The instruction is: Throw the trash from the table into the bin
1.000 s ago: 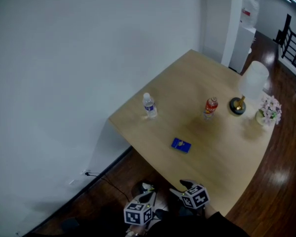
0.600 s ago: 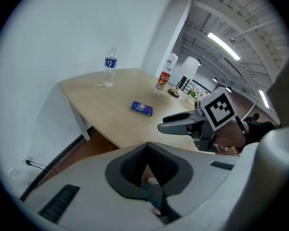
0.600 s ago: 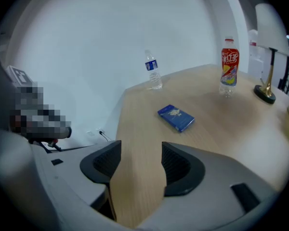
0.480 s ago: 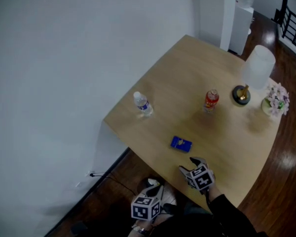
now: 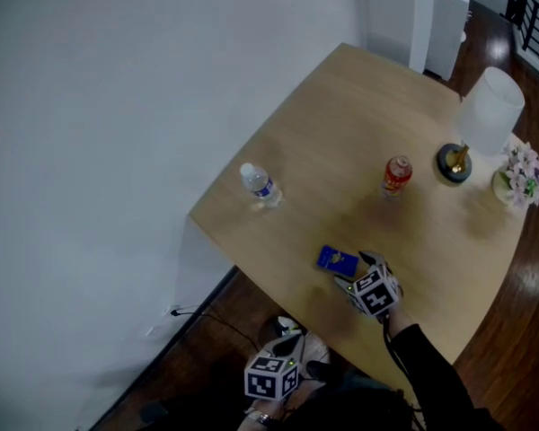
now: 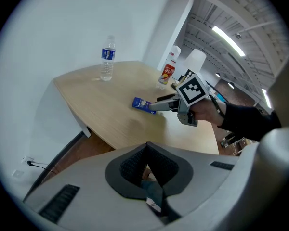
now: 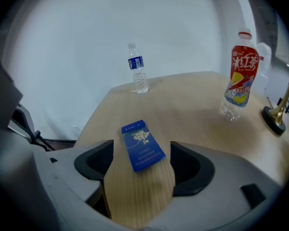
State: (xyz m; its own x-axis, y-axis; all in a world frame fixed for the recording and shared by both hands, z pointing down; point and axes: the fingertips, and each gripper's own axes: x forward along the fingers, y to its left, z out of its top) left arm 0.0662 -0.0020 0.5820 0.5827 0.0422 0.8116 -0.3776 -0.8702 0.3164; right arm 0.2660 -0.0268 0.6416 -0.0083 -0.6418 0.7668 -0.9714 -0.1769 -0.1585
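A flat blue packet point(image 7: 143, 150) lies on the wooden table point(image 5: 341, 124) near its front edge. My right gripper point(image 7: 143, 167) stands open around it, one jaw on each side, pads clear of it; its jaws have just been opening. In the head view the right gripper point(image 5: 352, 272) sits just right of the blue packet point(image 5: 338, 259). A clear water bottle point(image 5: 260, 185) stands at the table's left edge and a red-labelled bottle point(image 5: 395, 176) stands mid-table. My left gripper point(image 6: 147, 170) is shut and holds nothing, low over the floor before the table point(image 5: 283, 357).
A white-shaded lamp point(image 5: 490, 110) with a dark round base point(image 5: 455, 162) and a small pot of flowers point(image 5: 524, 176) stand at the table's right end. A white wall runs along the left. Dark wooden floor point(image 5: 207, 339) lies below the table's front edge.
My right gripper has moved forward from the table's front edge over the table to the blue packet, and its jaws now straddle it. The left gripper has stayed low near the floor.
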